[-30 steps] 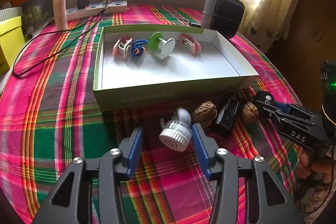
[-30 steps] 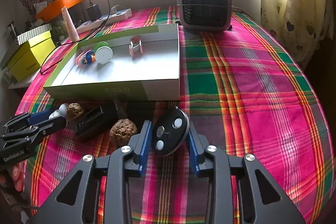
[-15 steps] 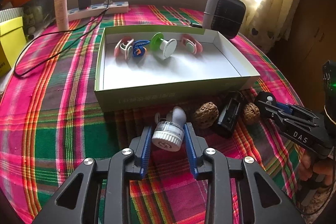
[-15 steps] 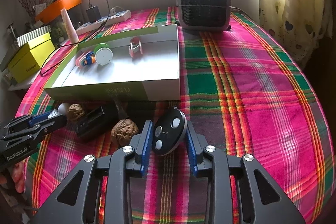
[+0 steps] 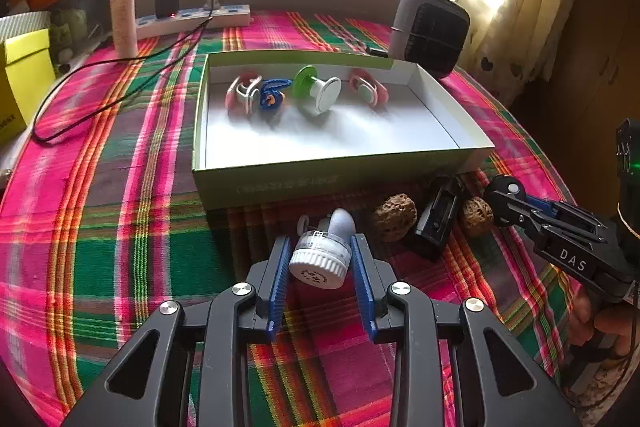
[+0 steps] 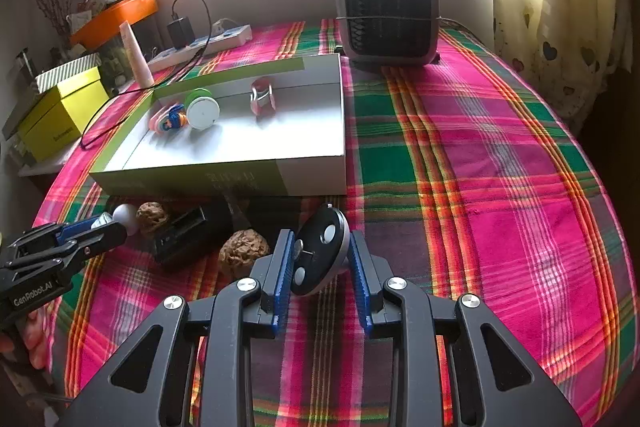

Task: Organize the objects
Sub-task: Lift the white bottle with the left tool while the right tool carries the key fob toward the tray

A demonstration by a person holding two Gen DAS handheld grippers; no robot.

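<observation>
White-capped vial (image 5: 320, 259) cap toward camera, clamped in left tongs (image 5: 320, 263); right tongs (image 6: 320, 263) closing, clamp remote (image 6: 318, 253).

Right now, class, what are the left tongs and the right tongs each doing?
Left tongs: closed on the small white-capped bottle.
Right tongs: just closing, gripping the round black remote.

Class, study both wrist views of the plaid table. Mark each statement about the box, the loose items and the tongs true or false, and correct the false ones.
1. The left tongs grip a small white-capped bottle. True.
2. The right tongs are empty. False: they are closed on a round black disc.
3. The open box is empty. False: it holds several small colourful items.
4. Two walnuts lie outside the box. True.
5. A heater stands behind the box. True.
</observation>
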